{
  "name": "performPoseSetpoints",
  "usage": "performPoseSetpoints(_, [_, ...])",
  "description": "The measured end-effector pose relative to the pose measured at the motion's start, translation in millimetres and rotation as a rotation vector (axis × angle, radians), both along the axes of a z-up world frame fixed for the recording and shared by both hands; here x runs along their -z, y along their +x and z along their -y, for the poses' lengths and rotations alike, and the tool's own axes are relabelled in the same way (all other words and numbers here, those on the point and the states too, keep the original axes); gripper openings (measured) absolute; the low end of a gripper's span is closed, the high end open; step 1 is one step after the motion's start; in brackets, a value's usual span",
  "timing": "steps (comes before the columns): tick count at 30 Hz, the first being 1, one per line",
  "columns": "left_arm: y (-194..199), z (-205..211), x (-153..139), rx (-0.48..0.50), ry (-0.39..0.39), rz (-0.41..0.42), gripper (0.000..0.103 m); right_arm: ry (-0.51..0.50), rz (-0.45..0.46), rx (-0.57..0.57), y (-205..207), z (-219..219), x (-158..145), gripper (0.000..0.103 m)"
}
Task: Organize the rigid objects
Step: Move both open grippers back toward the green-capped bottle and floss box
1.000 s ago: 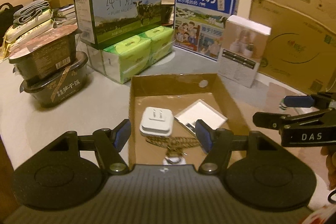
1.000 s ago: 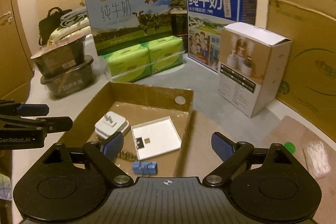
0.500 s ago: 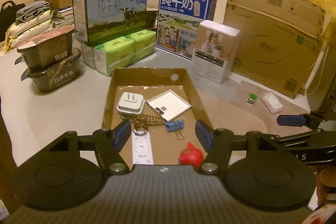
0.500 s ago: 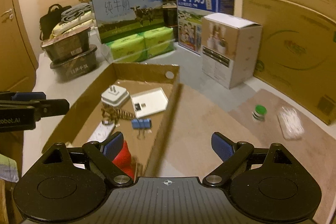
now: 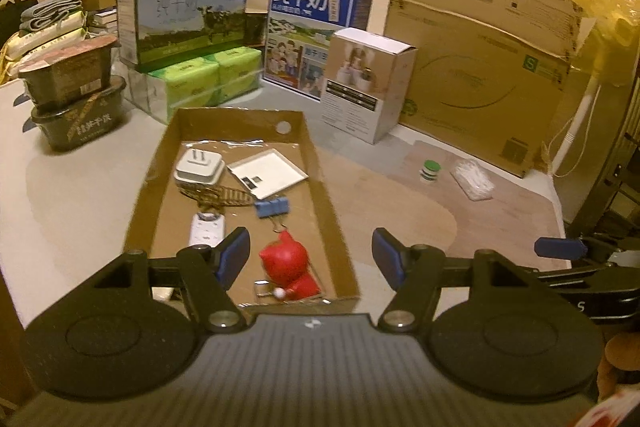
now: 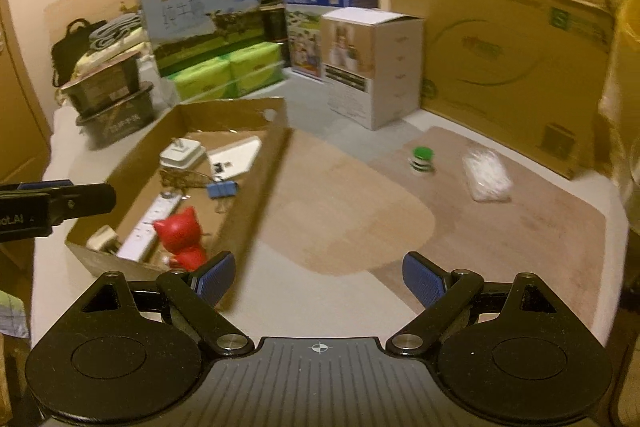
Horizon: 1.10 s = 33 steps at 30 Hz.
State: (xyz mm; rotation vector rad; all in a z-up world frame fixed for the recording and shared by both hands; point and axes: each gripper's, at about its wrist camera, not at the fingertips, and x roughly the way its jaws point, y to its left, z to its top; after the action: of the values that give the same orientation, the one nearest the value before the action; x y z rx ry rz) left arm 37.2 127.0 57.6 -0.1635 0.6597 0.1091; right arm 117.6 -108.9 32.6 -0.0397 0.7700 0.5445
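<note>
A shallow cardboard tray (image 5: pixel 322 183) (image 6: pixel 256 183) lies on the grey surface. It holds a white plug adapter (image 5: pixel 199 167), a white flat square box (image 5: pixel 267 173), a brown wire piece (image 5: pixel 224 195), a blue binder clip (image 5: pixel 272 207) (image 6: pixel 222 189), a white power strip (image 5: pixel 207 229) (image 6: pixel 150 223) and a red cat figure (image 5: pixel 289 267) (image 6: pixel 180 237). My left gripper (image 5: pixel 311 259) hovers open over the tray's near end with nothing between its pads. My right gripper (image 6: pixel 319 277) hangs open and holds nothing, over bare surface right of the tray. A green-capped small bottle (image 5: pixel 430 171) (image 6: pixel 421 159) and a clear bag of white bits (image 5: pixel 471 179) (image 6: pixel 486 175) lie on the brown mat.
Behind the tray stand two milk cartons (image 5: pixel 188 15) (image 5: pixel 316 31), green tissue packs (image 5: pixel 200 83), a white product box (image 5: pixel 366 83) and a big cardboard box (image 5: pixel 488 67). Stacked black food tubs (image 5: pixel 72 91) sit at the left. The brown mat (image 6: pixel 480 227) spreads to the right.
Both grippers have pulled back from the tray, so the whole tray, the red figure, the bottle and the bag have come into view. Their jaws have not changed.
</note>
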Motion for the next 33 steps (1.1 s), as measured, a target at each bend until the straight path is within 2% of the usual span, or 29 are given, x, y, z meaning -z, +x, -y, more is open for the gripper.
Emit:
performPoseSetpoints(12, [0.5, 40.4, 19.9, 0.049, -0.003, -0.029, 0.066, -0.004, -0.036, 0.091, -9.4, 52.2, 13.2, 0.090])
performPoseSetpoints(33, [28.1, 100.3, 44.0, 0.151, -0.005, -0.078, 0.069, 0.001, -0.057, 0.218, 5.0, 115.4, 30.2, 0.090])
